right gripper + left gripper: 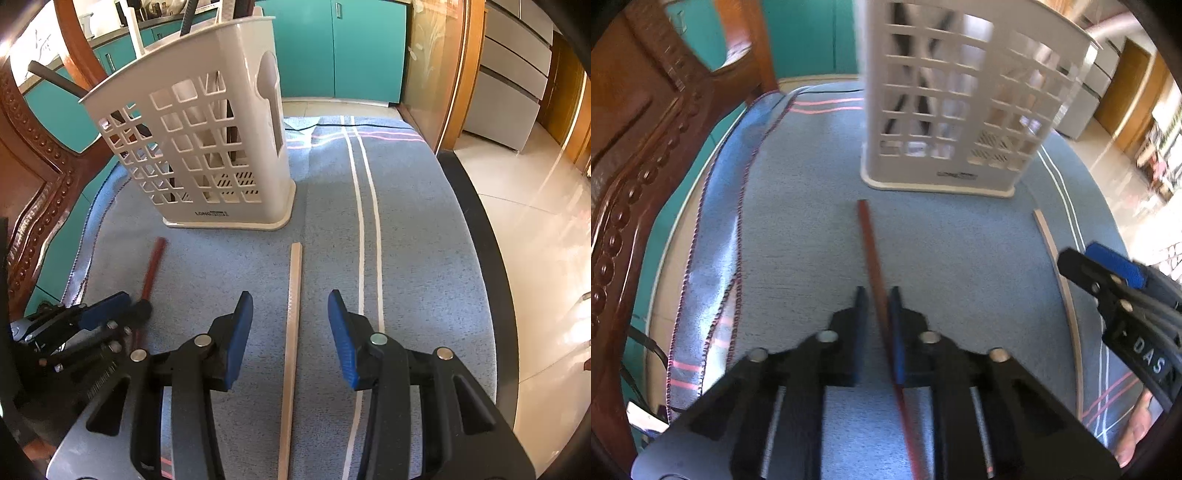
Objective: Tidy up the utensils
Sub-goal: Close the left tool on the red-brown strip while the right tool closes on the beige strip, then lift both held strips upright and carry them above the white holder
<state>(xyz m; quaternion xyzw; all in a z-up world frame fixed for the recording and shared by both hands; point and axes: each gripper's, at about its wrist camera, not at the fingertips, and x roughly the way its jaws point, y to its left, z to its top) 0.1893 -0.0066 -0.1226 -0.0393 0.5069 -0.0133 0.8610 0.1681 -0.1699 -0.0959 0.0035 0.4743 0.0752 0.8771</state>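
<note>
A reddish-brown chopstick (873, 254) is clamped between the narrowed blue pads of the left gripper (878, 295), its long axis running forward from the jaws toward the base of the white slotted utensil holder (945, 110); its far tip is seen just short of the holder's foot, and its near end passes back under the gripper body. In the right wrist view the same chopstick (151, 266) is seen slanting up and slightly right from the left gripper (122, 310), apart from the holder (207, 147). Whether the stick rests on the cloth or is lifted off it cannot be told. A pale wooden chopstick (291, 332) is laid flat on the blue striped cloth (424, 240), its long axis running almost straight away from the right wrist camera, the far end pointed toward the holder's front right corner and stopping short of it. The right gripper (291, 314) is held with its jaws spread wide on either side of this pale stick, neither blue pad touching it. In the left wrist view the pale chopstick (1060, 273) is seen as a curved strip to the right, beside the right gripper (1100, 273). Dark utensils are stood upright inside the holder. A carved wooden chair (635, 155) is positioned at the left edge of the cloth-covered table.
</note>
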